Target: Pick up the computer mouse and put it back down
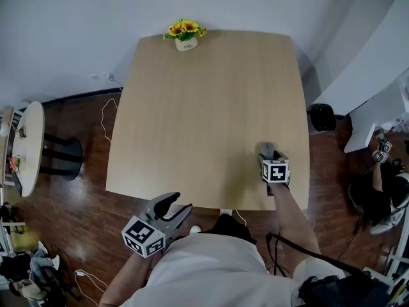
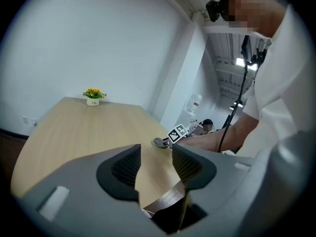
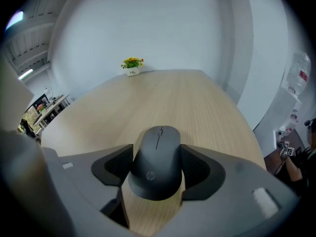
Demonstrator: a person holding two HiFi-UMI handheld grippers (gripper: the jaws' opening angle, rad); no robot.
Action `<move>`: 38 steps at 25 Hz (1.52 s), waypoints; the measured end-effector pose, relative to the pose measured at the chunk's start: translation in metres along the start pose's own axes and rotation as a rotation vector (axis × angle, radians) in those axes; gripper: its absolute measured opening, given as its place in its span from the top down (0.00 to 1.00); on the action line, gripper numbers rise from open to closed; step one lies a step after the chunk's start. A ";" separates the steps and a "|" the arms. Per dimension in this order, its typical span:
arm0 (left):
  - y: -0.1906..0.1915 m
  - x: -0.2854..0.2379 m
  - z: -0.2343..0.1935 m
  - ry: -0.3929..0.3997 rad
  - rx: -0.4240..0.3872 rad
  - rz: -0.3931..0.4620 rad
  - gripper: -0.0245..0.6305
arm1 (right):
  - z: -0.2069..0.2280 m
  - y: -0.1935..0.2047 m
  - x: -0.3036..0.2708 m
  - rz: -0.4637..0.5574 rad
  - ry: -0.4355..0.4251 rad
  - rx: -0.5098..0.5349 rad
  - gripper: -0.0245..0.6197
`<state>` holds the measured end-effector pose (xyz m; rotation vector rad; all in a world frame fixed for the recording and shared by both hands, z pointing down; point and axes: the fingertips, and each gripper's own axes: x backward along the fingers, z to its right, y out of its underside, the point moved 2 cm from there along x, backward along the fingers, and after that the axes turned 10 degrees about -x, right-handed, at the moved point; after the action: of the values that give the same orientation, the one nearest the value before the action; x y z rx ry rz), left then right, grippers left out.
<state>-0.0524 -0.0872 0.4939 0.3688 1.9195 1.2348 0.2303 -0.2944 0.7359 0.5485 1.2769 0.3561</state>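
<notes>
Light wood makes the table (image 1: 204, 107). Near its 4 o'clock corner we hold the right gripper (image 1: 268, 152), with its jaws narrow and pressing both sides of the black computer mouse (image 3: 157, 159). From the head view, this gripper and its marker cube (image 1: 276, 171) cover the mouse. Our left gripper (image 1: 172, 206) hangs off the table edge at 7 o'clock, its jaws apart around nothing. A pot of yellow flowers (image 1: 185, 34) stands at the 12 o'clock edge, well apart from the mouse. A white side table (image 1: 29, 139) stands at 9 o'clock.

Even, soft daylight; gripper views fisheye-warped, edges perhaps blurred.
</notes>
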 end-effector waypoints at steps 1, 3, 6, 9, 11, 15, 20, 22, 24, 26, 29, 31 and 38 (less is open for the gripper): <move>0.002 0.004 0.000 0.001 -0.005 0.007 0.70 | -0.006 -0.002 0.007 0.009 -0.012 0.009 0.49; 0.006 0.015 0.002 0.008 -0.016 0.021 0.70 | -0.024 -0.003 0.027 0.027 -0.043 0.031 0.49; 0.014 0.036 0.006 0.016 -0.031 0.051 0.70 | -0.055 -0.002 0.069 0.058 -0.094 0.053 0.50; 0.023 0.064 0.006 0.017 -0.048 0.090 0.70 | -0.088 0.001 0.120 0.103 -0.131 0.067 0.50; 0.030 0.086 0.003 0.008 -0.068 0.101 0.70 | -0.113 0.004 0.158 0.137 -0.154 0.084 0.50; 0.051 0.125 -0.001 0.001 -0.081 0.115 0.70 | -0.163 0.021 0.237 0.201 -0.206 0.125 0.50; 0.072 0.167 0.002 0.010 -0.104 0.142 0.70 | -0.221 0.061 0.320 0.246 -0.250 0.180 0.50; 0.081 0.179 0.007 0.026 -0.104 0.150 0.70 | -0.240 0.079 0.347 0.263 -0.257 0.199 0.50; 0.093 0.190 0.015 0.044 -0.107 0.148 0.70 | -0.258 0.101 0.372 0.270 -0.260 0.223 0.50; 0.103 0.200 0.022 0.060 -0.115 0.146 0.70 | -0.273 0.122 0.393 0.271 -0.258 0.242 0.50; 0.113 0.212 0.032 0.079 -0.130 0.156 0.71 | -0.287 0.143 0.413 0.283 -0.256 0.253 0.50; 0.118 0.217 0.040 0.098 -0.140 0.160 0.71 | -0.291 0.155 0.418 0.289 -0.250 0.246 0.50; 0.120 0.227 0.061 0.128 -0.128 0.199 0.70 | -0.289 0.179 0.438 0.302 -0.236 0.209 0.50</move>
<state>-0.1706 0.1483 0.4780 0.4299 1.9345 1.5362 0.0751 0.1431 0.4329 0.9384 1.0087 0.3973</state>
